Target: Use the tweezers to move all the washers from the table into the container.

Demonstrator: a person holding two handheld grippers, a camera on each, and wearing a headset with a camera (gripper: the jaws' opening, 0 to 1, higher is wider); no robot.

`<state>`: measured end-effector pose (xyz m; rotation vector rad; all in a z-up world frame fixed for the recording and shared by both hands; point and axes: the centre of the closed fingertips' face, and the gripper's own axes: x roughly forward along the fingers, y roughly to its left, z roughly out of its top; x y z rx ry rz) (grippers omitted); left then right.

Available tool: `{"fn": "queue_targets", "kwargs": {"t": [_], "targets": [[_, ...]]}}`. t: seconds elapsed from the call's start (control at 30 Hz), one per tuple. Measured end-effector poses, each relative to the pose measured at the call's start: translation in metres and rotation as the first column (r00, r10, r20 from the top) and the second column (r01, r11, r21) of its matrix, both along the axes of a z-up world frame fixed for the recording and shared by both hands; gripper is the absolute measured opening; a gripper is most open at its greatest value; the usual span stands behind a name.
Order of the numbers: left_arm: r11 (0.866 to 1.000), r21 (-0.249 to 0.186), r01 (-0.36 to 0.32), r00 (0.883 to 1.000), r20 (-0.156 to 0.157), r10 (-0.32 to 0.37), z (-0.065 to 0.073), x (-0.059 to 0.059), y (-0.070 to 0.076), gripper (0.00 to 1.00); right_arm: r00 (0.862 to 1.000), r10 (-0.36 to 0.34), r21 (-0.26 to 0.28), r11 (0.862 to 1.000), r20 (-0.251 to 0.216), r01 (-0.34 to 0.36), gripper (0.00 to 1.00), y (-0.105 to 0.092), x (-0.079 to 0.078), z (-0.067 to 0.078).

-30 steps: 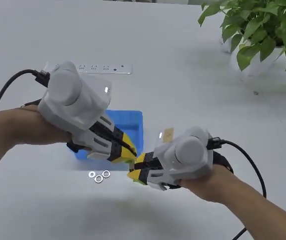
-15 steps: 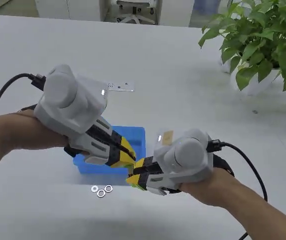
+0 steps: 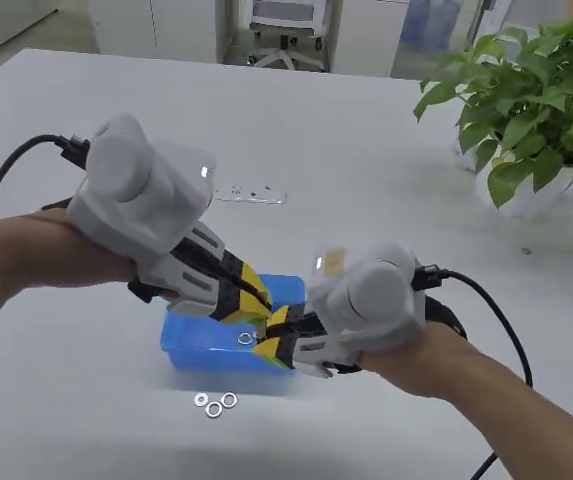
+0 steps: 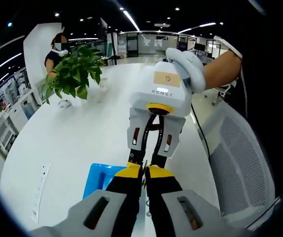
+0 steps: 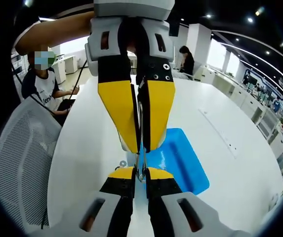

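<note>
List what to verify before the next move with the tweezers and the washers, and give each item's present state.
1. Tweezers gripped: ok. The left tool and the right tool both have their jaws closed on them.
2. Tool tips above the blue container: ok in the head view.
3. Single washer at the tips pinched by the tweezers: cannot tell. It may lie in the container instead.
4. All washers off the table: not ok. A group of three washers lies in front of the container.
5. Container upright and flat on the table: ok.
</note>
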<state>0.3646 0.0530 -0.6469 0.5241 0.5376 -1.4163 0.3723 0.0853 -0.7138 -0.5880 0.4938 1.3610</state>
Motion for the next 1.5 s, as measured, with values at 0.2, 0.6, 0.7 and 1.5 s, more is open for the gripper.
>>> {"fn": "queue_targets", "kwargs": {"t": [0.2,0.6,0.7,1.5], "targets": [[1.000,0.005,-0.018,1.000,0.009,0.018,0.000,0.012,0.009,0.07,1.000,0.014,0.001,1.000,0.007,-0.014,0.09,0.009,0.012,0.000],[0.999,0.023,-0.043,0.999,0.004,0.043,-0.011,0.031,0.025,0.07,1.000,0.032,0.004,0.999,-0.001,-0.032,0.10,0.026,0.030,-0.011],[0.999,0.027,-0.045,0.999,0.001,0.045,-0.015,0.035,0.028,0.07,0.999,0.036,0.003,0.999,-0.006,-0.036,0.10,0.029,0.034,-0.015],[0.998,0.036,-0.052,0.998,-0.042,0.054,-0.057,0.054,0.038,0.07,0.996,0.071,-0.024,0.997,-0.057,-0.073,0.10,0.040,0.049,-0.057]]}}
